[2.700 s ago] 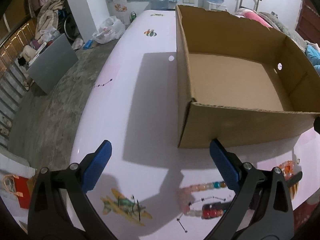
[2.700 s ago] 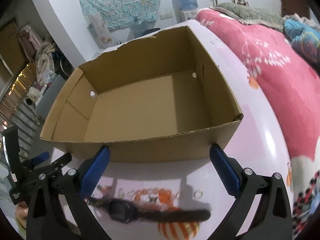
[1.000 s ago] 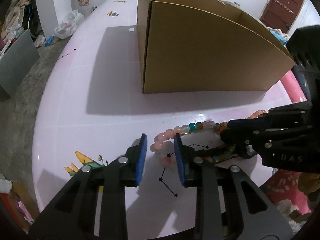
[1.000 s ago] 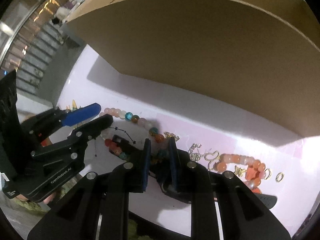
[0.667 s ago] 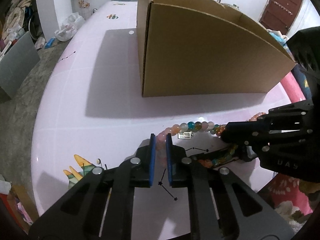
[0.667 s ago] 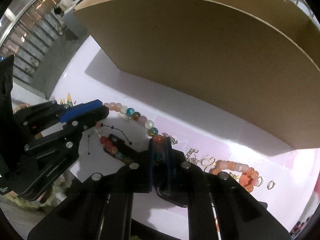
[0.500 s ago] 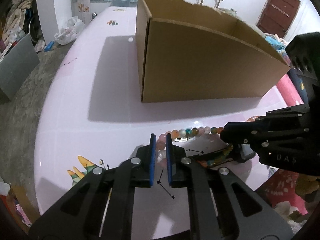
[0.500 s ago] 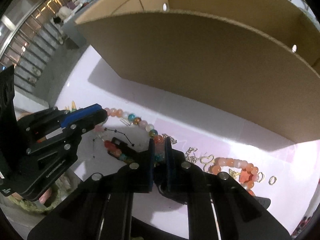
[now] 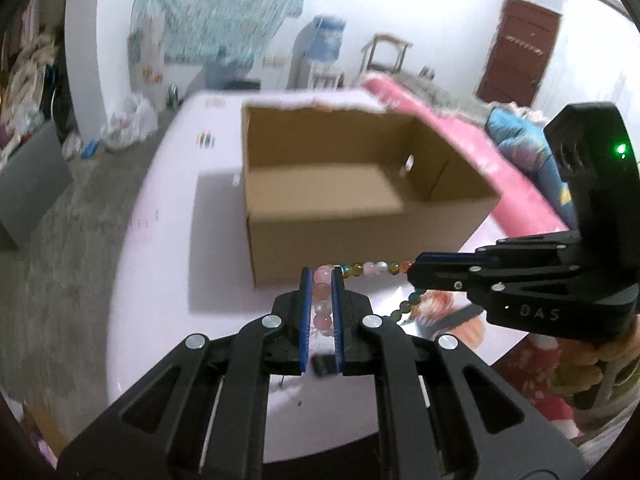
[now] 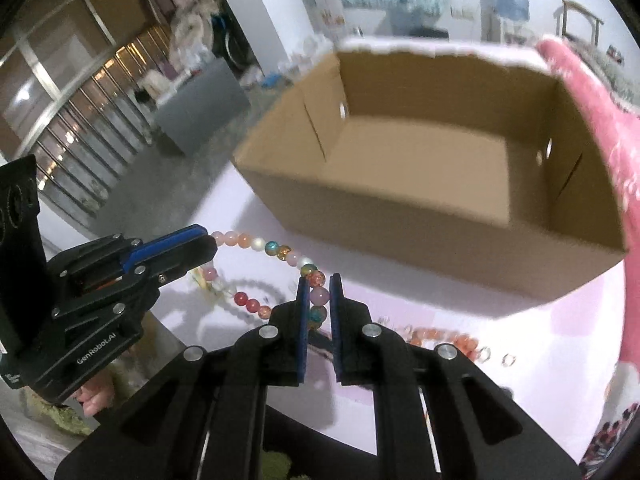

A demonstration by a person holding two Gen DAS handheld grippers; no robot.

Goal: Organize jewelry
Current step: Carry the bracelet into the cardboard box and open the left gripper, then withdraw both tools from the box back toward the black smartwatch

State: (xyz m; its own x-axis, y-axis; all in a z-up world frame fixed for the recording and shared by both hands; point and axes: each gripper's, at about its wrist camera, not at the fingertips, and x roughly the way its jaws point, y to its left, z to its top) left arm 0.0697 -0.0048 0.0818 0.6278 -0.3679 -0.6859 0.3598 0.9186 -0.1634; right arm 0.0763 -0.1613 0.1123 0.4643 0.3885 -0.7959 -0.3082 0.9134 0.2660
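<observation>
The bead necklace (image 10: 280, 250) has pink, white, teal, orange and red beads. The box (image 10: 420, 216) is plain brown. The table (image 9: 160, 216) is pale pink. Each gripper is black with blue pads (image 9: 306, 312). At the far right lies a bright pink blanket (image 10: 600, 128) with white marks.

- Left tool (image 9: 321, 280): black plastic frame with triangular cut-outs, silver round screws, blue pads on the finger insides.
- Right tool (image 10: 319, 282): same black build, white lettering "DAS", a green light on its housing.
- White "GenRobot.AI" marks the left one.
</observation>
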